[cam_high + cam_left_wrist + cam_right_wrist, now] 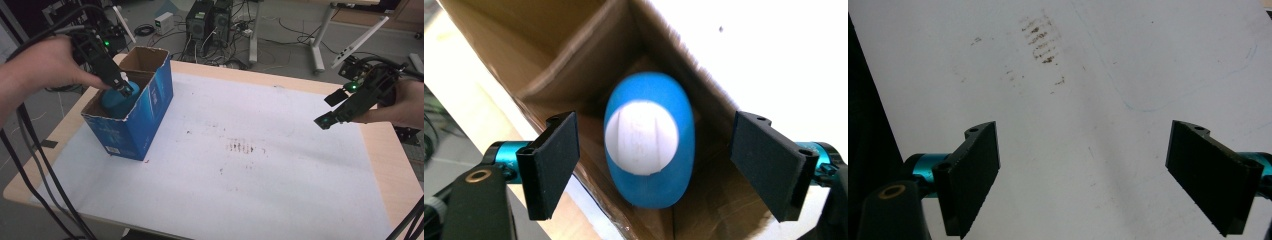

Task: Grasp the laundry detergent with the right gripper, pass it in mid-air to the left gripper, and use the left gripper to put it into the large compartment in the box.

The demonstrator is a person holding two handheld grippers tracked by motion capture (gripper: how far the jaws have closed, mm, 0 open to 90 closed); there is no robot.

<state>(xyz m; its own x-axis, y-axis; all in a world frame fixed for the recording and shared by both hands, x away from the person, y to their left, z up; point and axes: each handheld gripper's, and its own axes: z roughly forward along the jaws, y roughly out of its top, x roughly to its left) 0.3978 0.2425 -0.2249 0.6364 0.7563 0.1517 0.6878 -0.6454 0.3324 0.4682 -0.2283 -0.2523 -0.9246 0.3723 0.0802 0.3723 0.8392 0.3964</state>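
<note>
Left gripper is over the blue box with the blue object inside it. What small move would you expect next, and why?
Probably lifting the left gripper straight up, out of the cardboard box. Its fingers stand wide open on either side of the blue object, touching nothing, and the object sits inside the box, so it looks released. The right gripper hangs open over the bare white mat.

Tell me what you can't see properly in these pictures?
- Blue bottle: blurred in the left gripper view; its lower part sits hidden inside the box in the high view.
- Box bottom: hidden by the bottle and the box's own walls.
- Left gripper tips: in the high view, too small to tell apart.
- Brown marks on the table: too faint to identify.
</note>
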